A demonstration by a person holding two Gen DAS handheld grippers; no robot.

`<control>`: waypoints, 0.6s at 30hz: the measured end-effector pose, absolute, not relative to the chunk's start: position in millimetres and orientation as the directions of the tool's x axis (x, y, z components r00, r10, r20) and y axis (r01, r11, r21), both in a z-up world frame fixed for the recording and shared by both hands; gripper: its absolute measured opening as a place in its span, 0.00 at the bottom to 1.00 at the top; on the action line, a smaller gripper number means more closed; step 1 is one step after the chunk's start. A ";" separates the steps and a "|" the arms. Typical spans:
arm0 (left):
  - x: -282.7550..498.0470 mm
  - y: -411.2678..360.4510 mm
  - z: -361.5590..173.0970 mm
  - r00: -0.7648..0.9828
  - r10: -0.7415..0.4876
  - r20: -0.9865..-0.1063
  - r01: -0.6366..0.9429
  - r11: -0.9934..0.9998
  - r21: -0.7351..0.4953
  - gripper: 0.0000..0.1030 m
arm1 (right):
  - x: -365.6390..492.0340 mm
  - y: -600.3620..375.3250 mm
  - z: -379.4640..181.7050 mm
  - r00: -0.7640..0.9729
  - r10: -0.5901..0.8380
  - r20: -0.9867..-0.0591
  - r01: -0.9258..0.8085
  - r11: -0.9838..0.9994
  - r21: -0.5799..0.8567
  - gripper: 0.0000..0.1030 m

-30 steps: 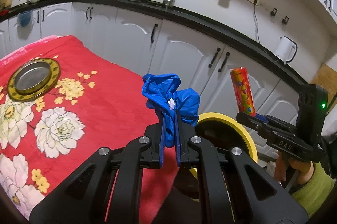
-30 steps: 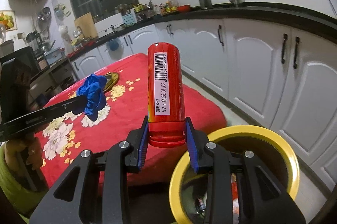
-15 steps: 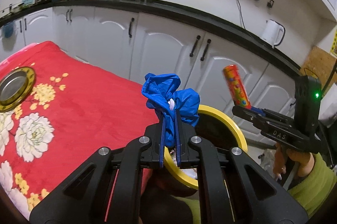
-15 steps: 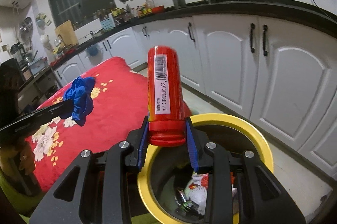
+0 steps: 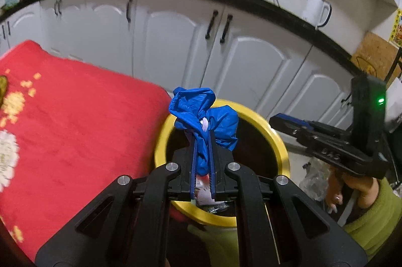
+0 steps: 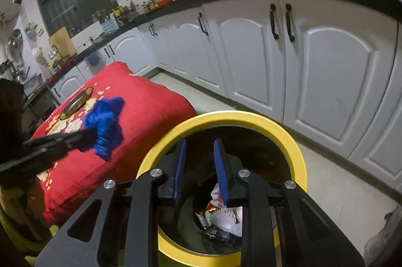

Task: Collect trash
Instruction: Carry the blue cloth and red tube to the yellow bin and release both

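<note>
My left gripper (image 5: 202,139) is shut on a crumpled blue plastic bundle (image 5: 198,111) and holds it over the near side of the yellow-rimmed trash bin (image 5: 279,141). My right gripper (image 6: 199,144) hangs over the same bin (image 6: 289,136). Its jaws are closing with a clear gap and nothing between them. The red can is no longer in view. Wrappers and paper (image 6: 226,214) lie at the bottom of the bin. In the right wrist view the blue bundle (image 6: 105,121) shows at the left, in the left gripper (image 6: 88,135). The right gripper (image 5: 276,120) shows side-on in the left wrist view.
A table under a red flowered cloth (image 5: 75,129) stands just left of the bin, with a metal dish (image 6: 75,101) on it. White cabinets (image 6: 326,66) line the back. A hand in a green sleeve (image 5: 364,196) holds the right gripper. Bare floor (image 6: 339,191) lies right of the bin.
Both grippers have moved right and down over the bin. The red can has left the right gripper, whose jaws now stand empty. The left gripper still holds the blue bundle.
</note>
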State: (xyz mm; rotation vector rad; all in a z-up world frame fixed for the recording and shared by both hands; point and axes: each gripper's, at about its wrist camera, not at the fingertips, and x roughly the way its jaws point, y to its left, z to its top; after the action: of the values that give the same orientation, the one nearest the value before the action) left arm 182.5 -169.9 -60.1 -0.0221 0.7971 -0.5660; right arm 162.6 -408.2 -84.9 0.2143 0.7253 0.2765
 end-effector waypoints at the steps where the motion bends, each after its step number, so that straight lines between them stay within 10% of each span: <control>1: 185.5 -174.7 -65.7 0.546 -0.488 -0.681 0.475 0.850 -0.228 0.04 | 162.8 -409.9 -86.3 0.713 0.318 -0.625 -0.168 0.943 0.288 0.22; 9: 200.2 -205.0 -91.9 0.495 -0.468 -0.732 0.499 0.843 -0.201 0.10 | 159.8 -430.3 -95.9 0.710 0.286 -0.643 -0.112 0.948 0.299 0.22; 18: 200.3 -204.8 -91.3 0.512 -0.443 -0.736 0.480 0.858 -0.182 0.52 | 153.1 -440.6 -92.1 0.722 0.274 -0.636 -0.094 0.949 0.302 0.39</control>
State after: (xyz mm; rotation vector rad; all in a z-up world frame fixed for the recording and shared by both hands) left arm 200.3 -204.8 -91.3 0.0464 0.8715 -0.5549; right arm 153.1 -440.6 -92.1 0.2576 0.7386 0.2055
